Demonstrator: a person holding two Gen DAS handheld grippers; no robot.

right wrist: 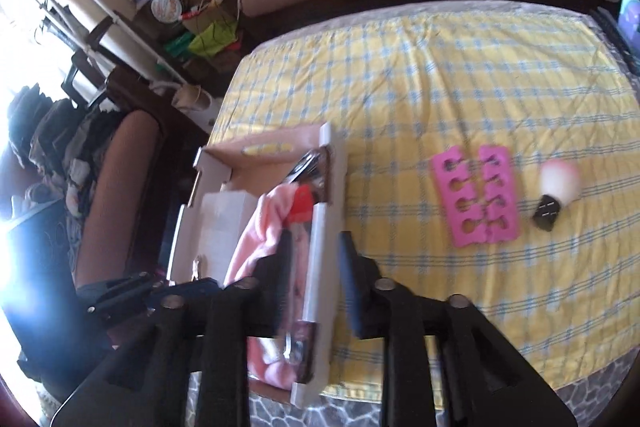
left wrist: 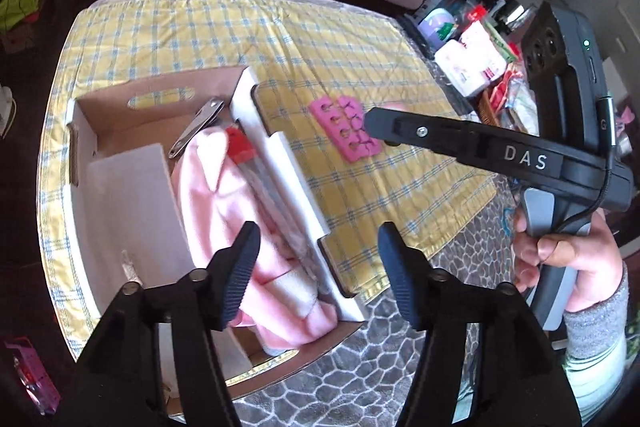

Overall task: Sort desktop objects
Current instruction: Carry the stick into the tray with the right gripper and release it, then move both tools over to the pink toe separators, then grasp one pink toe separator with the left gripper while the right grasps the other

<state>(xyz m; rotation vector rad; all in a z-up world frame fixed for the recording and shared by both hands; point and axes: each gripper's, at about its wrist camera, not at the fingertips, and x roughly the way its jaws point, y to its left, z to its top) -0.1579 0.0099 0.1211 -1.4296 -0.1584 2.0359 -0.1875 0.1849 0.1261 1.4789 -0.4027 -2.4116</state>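
My left gripper [left wrist: 316, 267] hangs over the near end of the cardboard box [left wrist: 120, 131], its fingers spread with nothing between them. My right gripper [right wrist: 314, 287] straddles the box's white foam wall [right wrist: 320, 267], fingers parted and empty as far as I can judge through the blur. The main risk, as I see it, is catching that light foam rim when I pull away: it could drag or tip the whole box, spilling the soft pink cloth [left wrist: 216, 203], the red-capped tube [left wrist: 244, 155] and the shiny metal nail clipper [left wrist: 196, 129], which leans loosely on the wall and looks ready to slide. Still out on the yellow plaid surface [right wrist: 440, 75] lie the flat pink foam toe separators [right wrist: 476, 195] and, just beside them, a fluffy round brush with a black base [right wrist: 554, 195]. The thin, squashy foam may fold or slip from a pinch, and the brush could roll.
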